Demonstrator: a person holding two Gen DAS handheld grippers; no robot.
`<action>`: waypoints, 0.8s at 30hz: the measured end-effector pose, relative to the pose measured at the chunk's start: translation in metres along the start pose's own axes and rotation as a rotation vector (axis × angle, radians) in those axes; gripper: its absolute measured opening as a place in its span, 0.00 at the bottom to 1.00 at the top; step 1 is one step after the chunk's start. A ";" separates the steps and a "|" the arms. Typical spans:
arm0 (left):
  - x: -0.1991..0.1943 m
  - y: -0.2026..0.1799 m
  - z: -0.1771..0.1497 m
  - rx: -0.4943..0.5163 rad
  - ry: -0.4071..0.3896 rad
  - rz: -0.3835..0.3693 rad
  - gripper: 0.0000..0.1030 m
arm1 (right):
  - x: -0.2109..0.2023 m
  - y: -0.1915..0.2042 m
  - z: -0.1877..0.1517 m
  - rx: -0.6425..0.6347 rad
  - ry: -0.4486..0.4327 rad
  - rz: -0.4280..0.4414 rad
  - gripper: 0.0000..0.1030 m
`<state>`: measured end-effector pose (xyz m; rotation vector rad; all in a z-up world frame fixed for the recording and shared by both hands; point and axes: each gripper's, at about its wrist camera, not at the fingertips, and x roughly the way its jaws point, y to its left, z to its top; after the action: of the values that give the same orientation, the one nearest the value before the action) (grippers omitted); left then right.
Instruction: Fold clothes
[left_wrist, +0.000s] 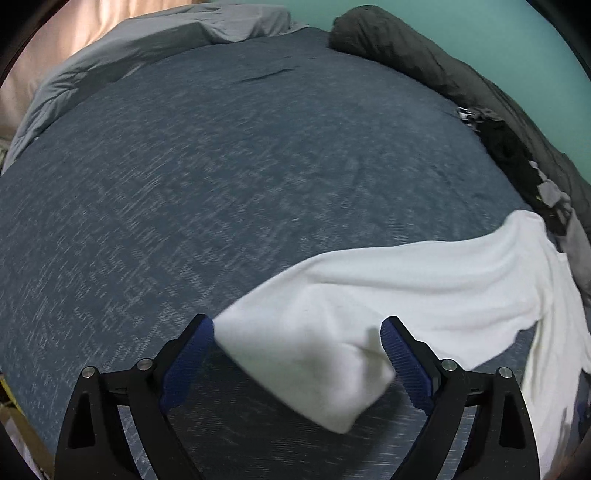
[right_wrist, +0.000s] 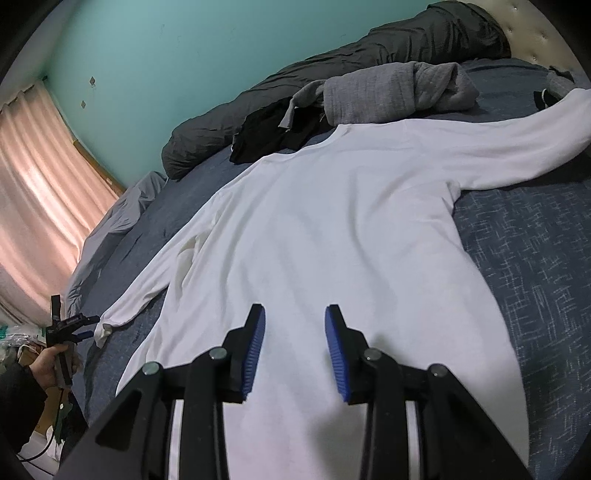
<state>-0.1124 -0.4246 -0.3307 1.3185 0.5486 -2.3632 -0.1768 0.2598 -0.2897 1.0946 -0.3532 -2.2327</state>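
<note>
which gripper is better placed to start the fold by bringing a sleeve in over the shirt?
Left. The left gripper already straddles the cuff of one sleeve, jaws open with the cloth between them. The right gripper hangs open over the middle of the shirt, far from the other sleeve.
</note>
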 end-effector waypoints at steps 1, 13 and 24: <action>0.002 0.003 -0.001 -0.004 0.002 0.000 0.92 | 0.001 0.000 0.000 0.002 0.002 0.003 0.33; 0.014 0.011 -0.010 -0.117 0.011 -0.027 0.92 | 0.000 -0.003 -0.001 0.032 0.000 0.006 0.33; 0.025 -0.002 -0.013 -0.112 0.033 0.005 1.00 | 0.000 -0.003 -0.002 0.043 -0.005 0.012 0.38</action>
<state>-0.1164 -0.4195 -0.3588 1.3100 0.6764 -2.2749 -0.1765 0.2619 -0.2924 1.1070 -0.4110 -2.2268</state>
